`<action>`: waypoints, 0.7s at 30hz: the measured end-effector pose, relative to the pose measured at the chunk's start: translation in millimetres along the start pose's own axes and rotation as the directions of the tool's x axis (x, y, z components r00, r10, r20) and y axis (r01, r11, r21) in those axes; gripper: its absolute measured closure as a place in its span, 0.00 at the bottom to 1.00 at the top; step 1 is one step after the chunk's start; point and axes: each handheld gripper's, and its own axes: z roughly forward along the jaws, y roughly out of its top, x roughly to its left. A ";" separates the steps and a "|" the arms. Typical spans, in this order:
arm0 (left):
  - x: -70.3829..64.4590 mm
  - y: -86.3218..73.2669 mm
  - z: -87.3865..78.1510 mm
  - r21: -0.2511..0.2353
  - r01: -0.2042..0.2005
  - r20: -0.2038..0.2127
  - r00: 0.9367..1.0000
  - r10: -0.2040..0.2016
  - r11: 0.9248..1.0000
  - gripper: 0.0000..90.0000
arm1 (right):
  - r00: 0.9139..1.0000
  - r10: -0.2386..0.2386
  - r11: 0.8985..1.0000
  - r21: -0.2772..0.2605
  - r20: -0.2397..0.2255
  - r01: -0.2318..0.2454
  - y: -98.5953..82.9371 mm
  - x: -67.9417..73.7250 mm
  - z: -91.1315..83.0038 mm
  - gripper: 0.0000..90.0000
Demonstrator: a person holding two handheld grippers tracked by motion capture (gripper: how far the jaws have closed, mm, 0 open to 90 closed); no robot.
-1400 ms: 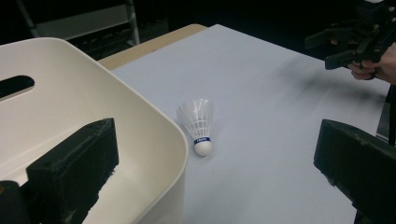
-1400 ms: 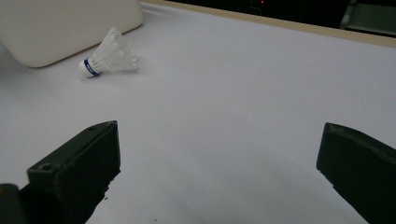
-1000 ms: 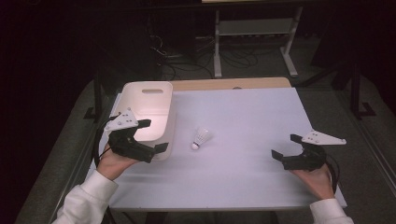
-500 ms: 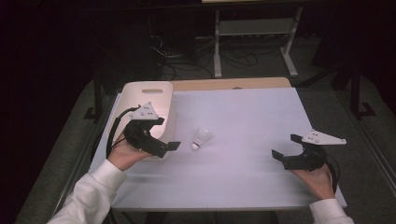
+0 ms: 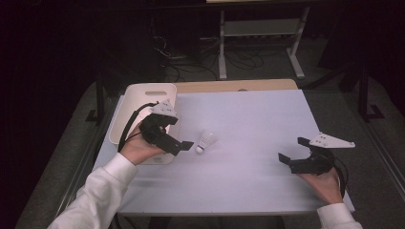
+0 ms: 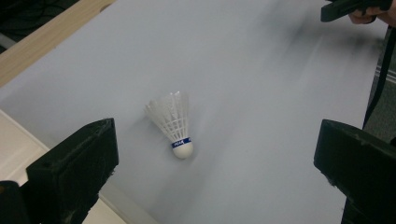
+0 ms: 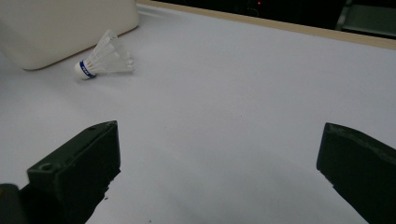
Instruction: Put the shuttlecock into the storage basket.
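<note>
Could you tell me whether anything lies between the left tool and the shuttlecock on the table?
Nothing visible does. The left tool is open, and in its own view the shuttlecock lies on its side on bare white table ahead of the jaws. In the high view, the white bin sits behind that tool, not in the path.

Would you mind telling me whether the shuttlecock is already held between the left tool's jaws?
No, the shuttlecock lies free on the white table, ahead of the open left tool.
</note>
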 end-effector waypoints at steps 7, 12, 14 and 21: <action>6.4 6.7 13.6 0.062 -0.005 0.015 1.000 0.004 0.998 0.00 | 1.000 -0.003 1.000 -0.003 0.000 0.003 -0.6 -0.8 -0.6 0.00; 9.5 14.7 24.7 0.122 0.011 0.020 1.000 -0.014 0.993 0.00 | 1.000 -0.004 1.000 -0.001 -0.003 0.004 -0.9 -0.2 0.1 0.00; 8.8 17.7 29.3 0.139 0.009 0.017 1.000 -0.011 0.990 0.00 | 1.000 -0.004 1.000 -0.001 -0.005 0.004 -0.8 0.0 0.4 0.00; 10.5 32.8 43.6 0.197 0.035 -0.009 0.999 -0.034 0.980 0.00 | 1.000 0.002 1.000 -0.004 -0.008 -0.002 -0.6 0.5 -0.1 0.00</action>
